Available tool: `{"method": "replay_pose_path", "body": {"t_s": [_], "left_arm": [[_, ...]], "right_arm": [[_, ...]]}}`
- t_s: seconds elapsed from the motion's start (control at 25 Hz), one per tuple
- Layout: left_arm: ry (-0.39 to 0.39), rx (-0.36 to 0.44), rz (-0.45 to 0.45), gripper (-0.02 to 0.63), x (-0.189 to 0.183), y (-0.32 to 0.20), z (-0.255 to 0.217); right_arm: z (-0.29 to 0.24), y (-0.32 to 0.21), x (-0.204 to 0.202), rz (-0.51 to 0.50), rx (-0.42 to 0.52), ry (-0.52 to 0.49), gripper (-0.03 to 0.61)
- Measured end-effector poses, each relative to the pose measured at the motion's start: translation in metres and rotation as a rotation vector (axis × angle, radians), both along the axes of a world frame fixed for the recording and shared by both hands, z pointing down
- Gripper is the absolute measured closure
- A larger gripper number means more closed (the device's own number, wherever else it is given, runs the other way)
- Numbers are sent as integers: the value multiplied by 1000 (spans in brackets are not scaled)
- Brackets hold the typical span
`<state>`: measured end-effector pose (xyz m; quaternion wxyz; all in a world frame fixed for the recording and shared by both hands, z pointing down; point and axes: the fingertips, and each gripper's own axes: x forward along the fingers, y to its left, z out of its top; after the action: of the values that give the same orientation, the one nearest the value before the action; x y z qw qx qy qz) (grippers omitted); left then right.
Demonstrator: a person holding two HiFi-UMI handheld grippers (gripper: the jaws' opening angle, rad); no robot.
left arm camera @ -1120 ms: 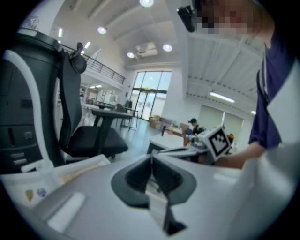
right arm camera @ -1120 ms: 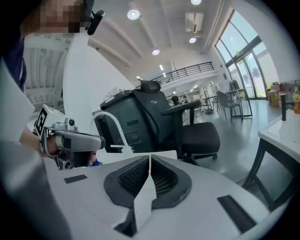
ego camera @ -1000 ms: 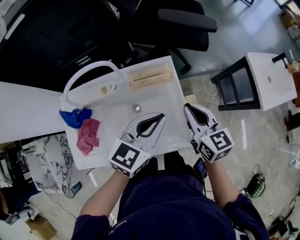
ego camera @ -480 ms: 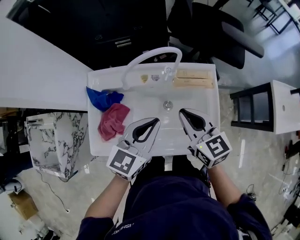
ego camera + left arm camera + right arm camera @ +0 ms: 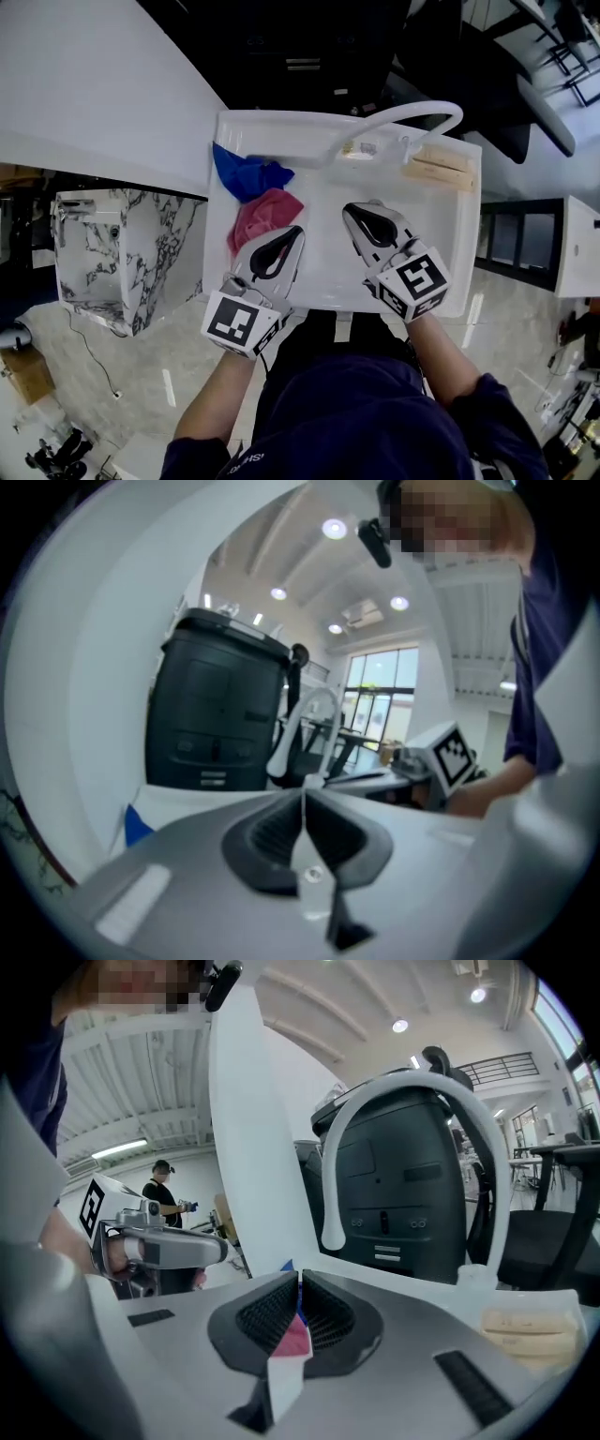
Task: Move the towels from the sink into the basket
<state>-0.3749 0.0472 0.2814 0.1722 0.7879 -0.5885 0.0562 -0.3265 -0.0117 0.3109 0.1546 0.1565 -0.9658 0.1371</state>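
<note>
A pink towel (image 5: 260,216) and a blue towel (image 5: 244,174) lie bunched at the left end of the white sink (image 5: 450,281). My left gripper (image 5: 296,231) is shut and empty, its tip just right of the pink towel, at its edge. My right gripper (image 5: 349,212) is over the middle of the basin, shut, holding nothing. In the left gripper view the jaws (image 5: 303,799) meet in a thin line, with a corner of the blue towel (image 5: 137,825) at the left. In the right gripper view the shut jaws (image 5: 299,1283) point at the towels, pink (image 5: 297,1337) showing past them. I see no basket.
A white arched faucet (image 5: 403,120) spans the back rim, with a pale wooden block (image 5: 439,169) at the back right. A marble-patterned stand (image 5: 131,253) is left of the sink, a white counter (image 5: 94,84) behind it, a black bin (image 5: 403,1194) beyond the faucet.
Both grippers have swung left across the sink toward the towels. The left one went from the basin's middle front to the pink towel's edge. Jaws stayed shut.
</note>
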Motion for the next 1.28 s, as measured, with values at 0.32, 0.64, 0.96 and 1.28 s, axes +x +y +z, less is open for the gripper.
{"method": "replay_pose_path", "body": {"t_s": [0.32, 0.64, 0.96, 1.28], "left_arm": [[7, -24, -99, 606, -60, 18, 21], [28, -51, -153, 606, -93, 25, 43], [28, -74, -190, 606, -116, 23, 66], [37, -87, -227, 606, -138, 25, 81]], "right_arm": [[25, 16, -70, -79, -21, 20, 560], [52, 23, -115, -138, -53, 49, 558], [76, 24, -145, -181, -79, 64, 558], [110, 27, -179, -210, -102, 114, 460]]}}
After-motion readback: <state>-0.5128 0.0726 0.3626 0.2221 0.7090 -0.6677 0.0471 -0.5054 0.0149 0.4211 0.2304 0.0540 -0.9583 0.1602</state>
